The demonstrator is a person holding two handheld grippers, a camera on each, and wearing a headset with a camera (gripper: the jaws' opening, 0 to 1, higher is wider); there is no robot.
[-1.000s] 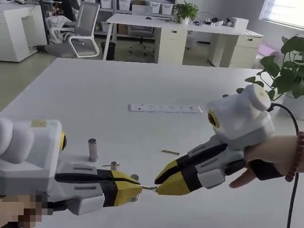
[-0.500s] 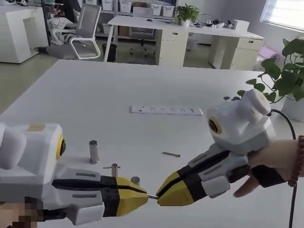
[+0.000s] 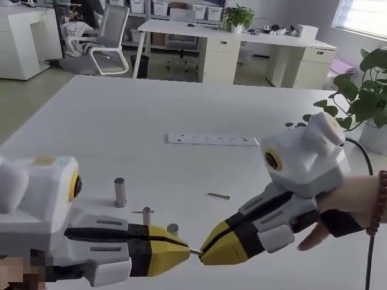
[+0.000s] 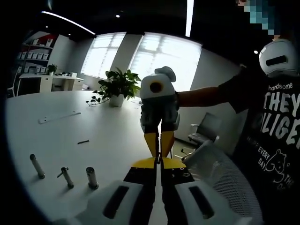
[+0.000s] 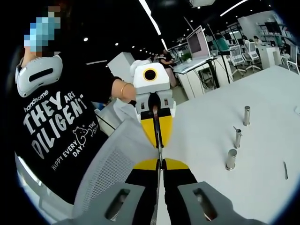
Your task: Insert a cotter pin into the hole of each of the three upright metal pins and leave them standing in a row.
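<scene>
Three upright metal pins stand in a row on the white table: a bare one (image 3: 120,192), a middle one (image 3: 146,215) with a cotter pin through its top, and a near one (image 3: 173,229) half hidden behind my left gripper (image 3: 185,250). That gripper is shut and meets my right gripper (image 3: 204,252), also shut, tip to tip just above the table. A thin cotter pin (image 3: 195,249) spans the small gap, and each of its ends runs into a tip. The left gripper view shows the row (image 4: 67,177) to the left of both tips. In the right gripper view the row (image 5: 237,137) stands to the right.
A loose cotter pin (image 3: 218,196) lies on the table beyond the grippers. A white power strip (image 3: 211,139) lies farther back. A potted plant (image 3: 363,90) stands at the table's right edge. Office desks and a chair (image 3: 106,36) are behind.
The two gripper tips have drawn closer together, with the left one sliding slightly right past the near pin. The three upright pins have not moved.
</scene>
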